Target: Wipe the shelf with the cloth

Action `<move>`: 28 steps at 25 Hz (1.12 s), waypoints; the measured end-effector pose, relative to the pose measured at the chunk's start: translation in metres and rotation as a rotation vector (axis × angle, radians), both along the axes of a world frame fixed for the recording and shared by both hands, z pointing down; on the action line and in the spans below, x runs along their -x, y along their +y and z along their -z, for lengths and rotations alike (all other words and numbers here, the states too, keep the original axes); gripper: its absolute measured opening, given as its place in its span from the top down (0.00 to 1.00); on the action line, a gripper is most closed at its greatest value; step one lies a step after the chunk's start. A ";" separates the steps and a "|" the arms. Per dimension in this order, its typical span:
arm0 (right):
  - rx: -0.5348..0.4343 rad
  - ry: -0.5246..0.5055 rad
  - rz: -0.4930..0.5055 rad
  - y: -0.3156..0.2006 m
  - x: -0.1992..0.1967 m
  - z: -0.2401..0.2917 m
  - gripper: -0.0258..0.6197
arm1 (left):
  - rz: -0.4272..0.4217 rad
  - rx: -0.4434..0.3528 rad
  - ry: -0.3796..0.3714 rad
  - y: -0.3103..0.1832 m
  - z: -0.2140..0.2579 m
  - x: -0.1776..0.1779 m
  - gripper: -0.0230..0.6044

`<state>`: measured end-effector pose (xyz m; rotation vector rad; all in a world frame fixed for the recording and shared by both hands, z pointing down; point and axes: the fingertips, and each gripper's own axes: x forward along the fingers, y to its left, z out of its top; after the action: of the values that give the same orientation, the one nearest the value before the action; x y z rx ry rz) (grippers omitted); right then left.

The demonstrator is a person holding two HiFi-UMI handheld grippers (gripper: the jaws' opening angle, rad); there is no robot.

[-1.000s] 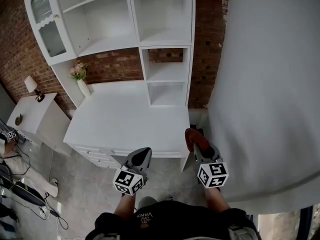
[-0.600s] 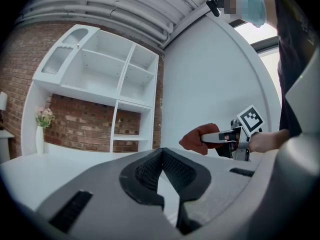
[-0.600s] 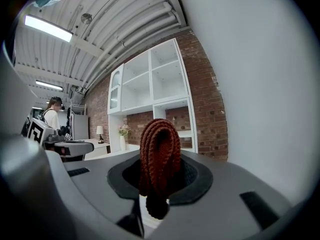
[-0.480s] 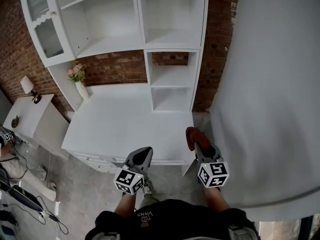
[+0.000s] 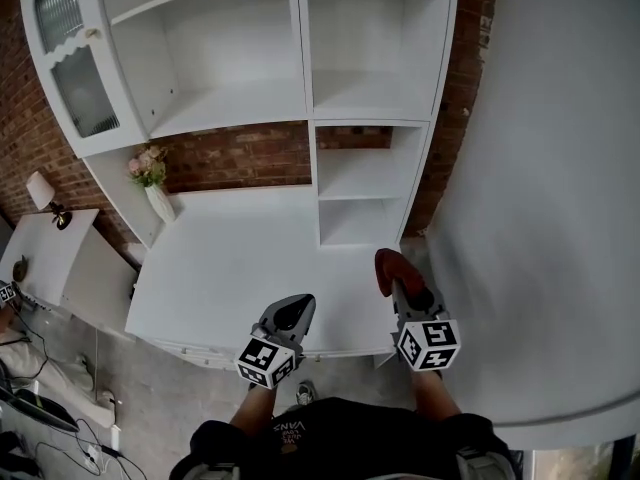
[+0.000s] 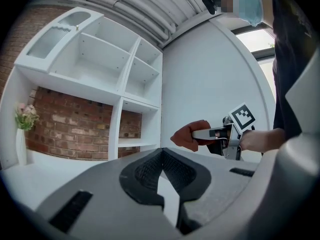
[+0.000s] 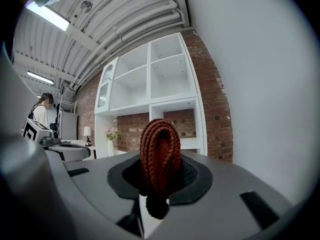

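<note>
At lower right, the right gripper [image 5: 404,292] clamps the folded rust-red knitted cloth [image 5: 390,266], nearer the white wooden shelf unit [image 5: 362,173] straight above than the closed, empty left gripper [image 5: 291,314]

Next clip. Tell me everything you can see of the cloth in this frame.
The cloth is rust-red with a ribbed, knitted look. It is folded into a thick bundle and pinched between the jaws of the right gripper, the fold sticking out past the jaw tips and a small end hanging below. From the head view it is held over the front right corner of the white desk top, short of the shelves. Nothing but the gripper visibly touches it.
</note>
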<state>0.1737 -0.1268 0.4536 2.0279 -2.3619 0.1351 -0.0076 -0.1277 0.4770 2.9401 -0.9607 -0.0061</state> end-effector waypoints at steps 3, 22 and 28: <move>-0.001 -0.002 -0.016 -0.028 0.014 -0.001 0.83 | -0.016 0.006 -0.006 -0.026 -0.003 0.016 0.95; -0.008 0.050 -0.076 -0.169 0.048 0.008 0.82 | -0.028 0.018 0.005 -0.122 -0.005 0.070 0.95; 0.007 0.081 -0.039 -0.219 0.036 0.015 0.82 | 0.020 0.044 0.010 -0.142 -0.005 0.060 0.95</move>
<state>0.1376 -0.3454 0.4390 2.0359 -2.2728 0.0601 -0.0675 -0.2693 0.4821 2.8876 -0.9756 -0.0004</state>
